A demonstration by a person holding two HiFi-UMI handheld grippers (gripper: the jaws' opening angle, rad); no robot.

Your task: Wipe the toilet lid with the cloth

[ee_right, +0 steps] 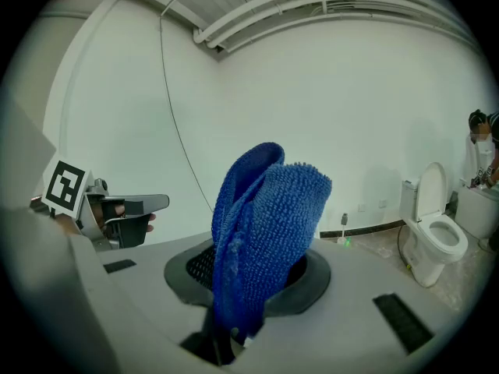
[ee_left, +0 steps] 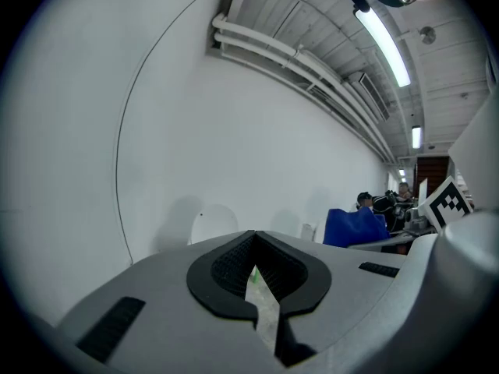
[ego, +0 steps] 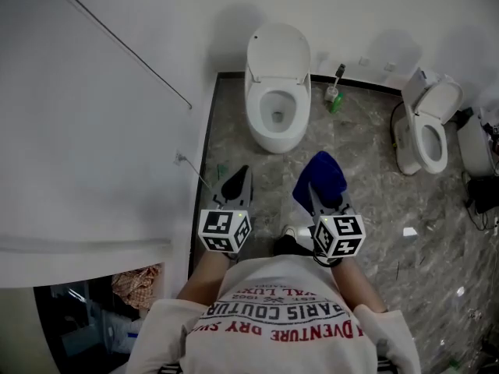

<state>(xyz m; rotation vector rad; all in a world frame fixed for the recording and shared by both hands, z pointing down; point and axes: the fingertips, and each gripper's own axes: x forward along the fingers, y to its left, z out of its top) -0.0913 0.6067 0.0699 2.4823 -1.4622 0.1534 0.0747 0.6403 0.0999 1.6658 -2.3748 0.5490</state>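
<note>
Shirt (ego: pixel 281 318): nearest the head camera, low in its view; both tools reach out ahead of it above the floor (ego: pixel 366 232).
Left tool (ego: pixel 240 176) (ee_left: pixel 256 275): jaws closed together, nothing in them.
Toilet (ego: pixel 274 123): white, against the far wall (ego: pixel 156 22), well apart from both tools.
Toilet lid (ego: pixel 278 51): raised, leaning back on that wall.
Right tool (ego: pixel 316 189) (ee_right: pixel 248 283): clamped on the cloth.
Cloth (ego: pixel 323 174) (ee_right: pixel 261 224): blue, looped pile, bunched and standing out of the jaws.
Second toilet (ego: pixel 427 131): far right, probably not the target.
Step in hand: approach, by the look of it; no wiping begun.
Doing it well: bring the right tool up with the cloth's free bunch leading, so pile and not jaw plastic meets the lid; press lightly, since the lid only leans; stroke from the top down; the left tool could steady the lid's edge.
Lid's heading: inner face toward the person; long axis runs up the wall, hinge low, rounded end high.
Cloth's heading: long axis along the jaws, free end forward and up.
</note>
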